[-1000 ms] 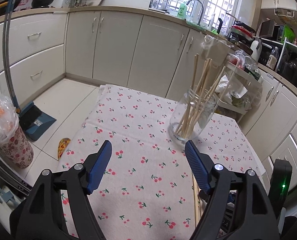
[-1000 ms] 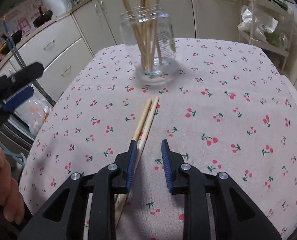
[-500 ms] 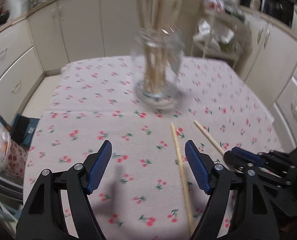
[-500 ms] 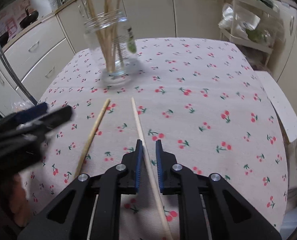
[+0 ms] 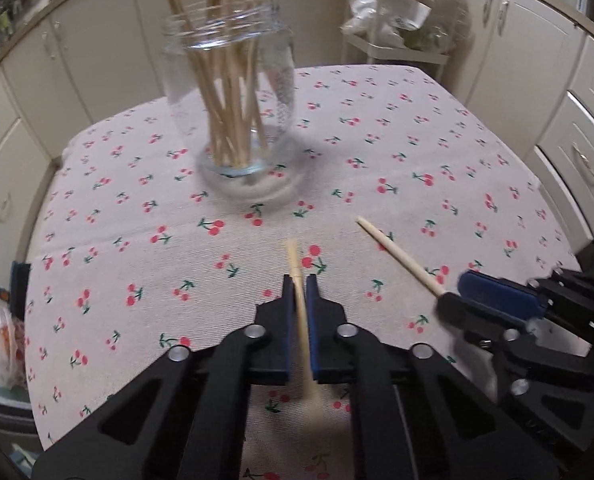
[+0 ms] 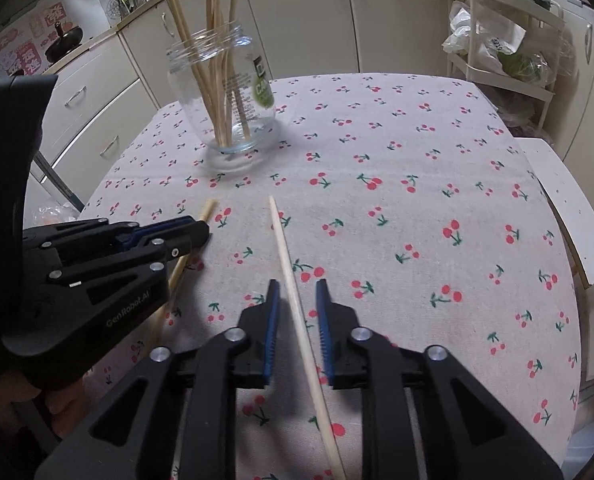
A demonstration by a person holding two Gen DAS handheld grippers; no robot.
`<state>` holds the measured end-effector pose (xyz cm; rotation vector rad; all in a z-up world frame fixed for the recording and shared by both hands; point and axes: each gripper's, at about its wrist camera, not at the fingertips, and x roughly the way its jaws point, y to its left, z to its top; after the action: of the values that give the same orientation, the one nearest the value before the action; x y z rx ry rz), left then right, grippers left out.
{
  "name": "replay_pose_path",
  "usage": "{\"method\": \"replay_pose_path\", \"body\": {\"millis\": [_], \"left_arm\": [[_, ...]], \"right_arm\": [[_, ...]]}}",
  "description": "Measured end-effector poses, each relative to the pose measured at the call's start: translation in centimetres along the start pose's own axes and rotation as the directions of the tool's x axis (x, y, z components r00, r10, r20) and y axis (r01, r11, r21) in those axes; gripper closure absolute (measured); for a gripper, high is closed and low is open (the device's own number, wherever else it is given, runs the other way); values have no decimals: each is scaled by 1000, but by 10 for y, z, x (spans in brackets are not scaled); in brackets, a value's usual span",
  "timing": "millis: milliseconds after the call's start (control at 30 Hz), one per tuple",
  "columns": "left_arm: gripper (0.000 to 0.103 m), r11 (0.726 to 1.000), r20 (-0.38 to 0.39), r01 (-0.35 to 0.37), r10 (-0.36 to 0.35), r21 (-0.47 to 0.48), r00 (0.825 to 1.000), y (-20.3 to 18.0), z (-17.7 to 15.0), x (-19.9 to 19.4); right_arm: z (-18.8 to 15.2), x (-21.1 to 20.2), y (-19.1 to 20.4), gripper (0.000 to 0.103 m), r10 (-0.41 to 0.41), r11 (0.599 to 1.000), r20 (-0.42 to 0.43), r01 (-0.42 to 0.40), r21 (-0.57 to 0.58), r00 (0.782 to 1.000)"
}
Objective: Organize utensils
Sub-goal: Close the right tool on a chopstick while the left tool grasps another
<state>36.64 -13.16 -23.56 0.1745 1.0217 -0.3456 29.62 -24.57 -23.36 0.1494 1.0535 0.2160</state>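
A table covered in a cherry-print cloth (image 6: 417, 208) fills both views, with kitchen cabinets beyond its far edge. Toward the far left part of the table stands a clear glass jar (image 6: 227, 104), upright, holding a loose bundle of chopsticks (image 6: 217, 60) that lean outward from its mouth.

Two more chopsticks lie flat on the cloth nearer the person, well apart from the jar, their long axes running roughly from the near edge toward the far edge and spreading slightly.

The left gripper (image 5: 300, 284) is nearly closed around the left chopstick (image 5: 293, 256); its blue pads sit tight against the stick, which runs straight between the fingers with its blunt end poking out ahead, toward the jar. It appears gripped.

The right gripper (image 6: 297, 286) straddles the right chopstick (image 6: 283, 248), but its fingers stand apart from the stick on both sides, so it is not clamped. That stick's thin tip points toward the far edge, angled slightly left.

The jar lies ahead and closer to the left gripper. Open cloth lies between both grippers and the jar; to the right, the table is bare out to its edge. The sticks already in the jar crowd its mouth, so room to drop another in looks limited.
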Motion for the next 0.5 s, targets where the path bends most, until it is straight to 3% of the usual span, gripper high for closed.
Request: {"method": "replay_pose_path", "body": {"millis": [133, 200, 267, 500], "left_arm": [[99, 998, -34, 67, -67, 16, 997, 12, 4, 0], [98, 996, -42, 83, -81, 36, 996, 17, 5, -2], [98, 994, -46, 98, -96, 45, 994, 22, 6, -4], [99, 991, -17, 132, -132, 16, 991, 38, 6, -14]], "right_arm": [[7, 7, 11, 77, -31, 996, -22, 29, -87, 999], [11, 11, 15, 82, -56, 990, -30, 52, -131, 998], [14, 13, 14, 96, -64, 988, -35, 58, -146, 997], [13, 11, 1, 97, 10, 999, -28, -11, -44, 1000]]}}
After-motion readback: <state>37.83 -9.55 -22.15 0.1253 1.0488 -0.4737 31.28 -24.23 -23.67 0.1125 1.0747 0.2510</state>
